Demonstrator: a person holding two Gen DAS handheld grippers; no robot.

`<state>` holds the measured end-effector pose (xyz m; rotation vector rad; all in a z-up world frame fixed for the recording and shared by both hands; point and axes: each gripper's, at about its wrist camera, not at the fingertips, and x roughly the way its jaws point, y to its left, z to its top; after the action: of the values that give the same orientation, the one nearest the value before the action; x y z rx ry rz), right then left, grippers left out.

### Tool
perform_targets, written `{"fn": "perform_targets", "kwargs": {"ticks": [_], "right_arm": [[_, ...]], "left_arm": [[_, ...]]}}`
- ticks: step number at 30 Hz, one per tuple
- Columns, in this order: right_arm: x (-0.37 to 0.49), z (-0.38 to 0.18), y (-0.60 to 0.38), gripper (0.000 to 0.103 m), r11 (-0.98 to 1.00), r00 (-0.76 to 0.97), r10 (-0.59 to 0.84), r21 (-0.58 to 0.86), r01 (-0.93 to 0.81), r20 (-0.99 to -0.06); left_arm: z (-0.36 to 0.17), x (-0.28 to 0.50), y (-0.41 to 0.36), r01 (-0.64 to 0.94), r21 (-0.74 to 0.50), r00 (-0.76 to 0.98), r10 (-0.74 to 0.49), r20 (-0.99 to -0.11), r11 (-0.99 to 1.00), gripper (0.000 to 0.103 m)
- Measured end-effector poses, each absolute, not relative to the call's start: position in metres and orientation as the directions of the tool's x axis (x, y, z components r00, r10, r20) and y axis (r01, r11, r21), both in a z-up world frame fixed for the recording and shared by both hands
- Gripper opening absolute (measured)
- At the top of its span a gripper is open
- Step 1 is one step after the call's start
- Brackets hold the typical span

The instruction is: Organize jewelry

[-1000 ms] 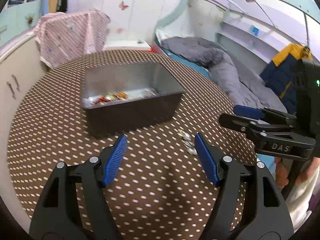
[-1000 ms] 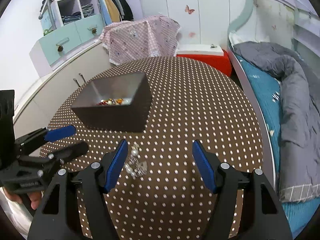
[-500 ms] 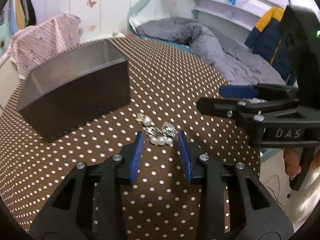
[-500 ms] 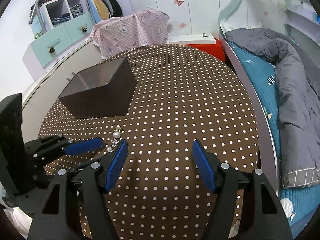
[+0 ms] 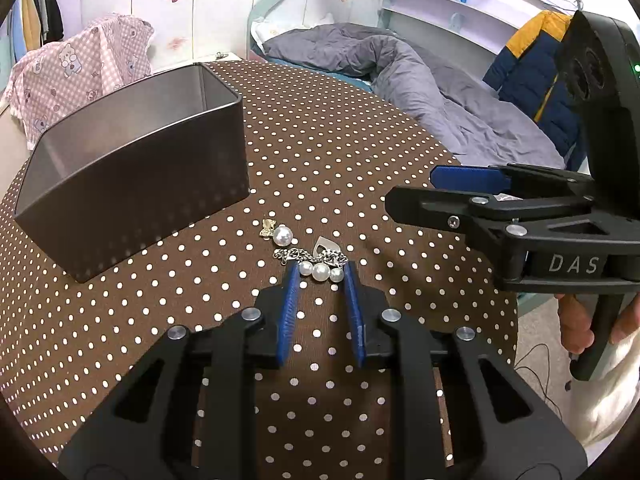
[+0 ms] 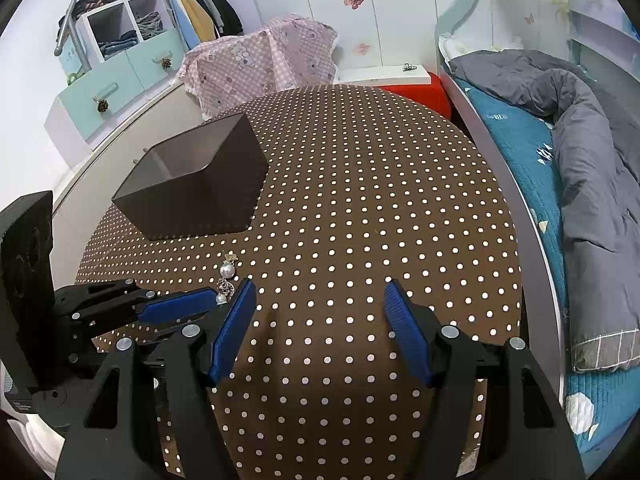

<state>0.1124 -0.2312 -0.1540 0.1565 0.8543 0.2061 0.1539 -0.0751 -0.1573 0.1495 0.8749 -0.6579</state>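
While our left gripper point(image 5: 320, 276) closes its fingers point(image 5: 290, 300) around the pearl bracelet point(image 5: 321, 271) on the tabletop point(image 5: 360, 152), our right gripper point(image 6: 320, 308) hovers spread, empty.

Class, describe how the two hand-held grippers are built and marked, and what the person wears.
Both the left gripper and the right gripper are black plastic clamps with silver rivets and ribbed blue pads. The right one carries white "DAS" lettering and a green light. The person wears a white garment.
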Motion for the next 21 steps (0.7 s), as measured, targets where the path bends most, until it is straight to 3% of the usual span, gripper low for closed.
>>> {"fn": "perform_targets", "kwargs": {"ticks": [10,12,17,21], "right_arm": [[0.117,-0.151,-0.208,0.063,0.962,0.632,0.273,0.199,-0.187,-0.726],[0.119,-0.150,-0.195,0.063,0.959,0.630,0.280,0.181,-0.218,-0.724],[0.128,-0.152,-0.170,0.044,0.947,0.609,0.301,0.154,-0.283,-0.734],[0.139,-0.158,-0.154,0.043,0.947,0.594,0.279,0.113,-0.300,-0.754]], "left_arm": [[-0.146,0.154,-0.051,0.542,-0.127,0.526,-0.453,-0.720,0.831,0.023],[-0.142,0.154,-0.042,0.522,-0.130,0.544,-0.447,-0.710,0.843,0.017],[-0.138,0.157,-0.020,0.474,-0.136,0.579,-0.424,-0.696,0.870,0.017],[-0.143,0.159,-0.013,0.462,-0.128,0.583,-0.409,-0.703,0.878,0.018]]}}
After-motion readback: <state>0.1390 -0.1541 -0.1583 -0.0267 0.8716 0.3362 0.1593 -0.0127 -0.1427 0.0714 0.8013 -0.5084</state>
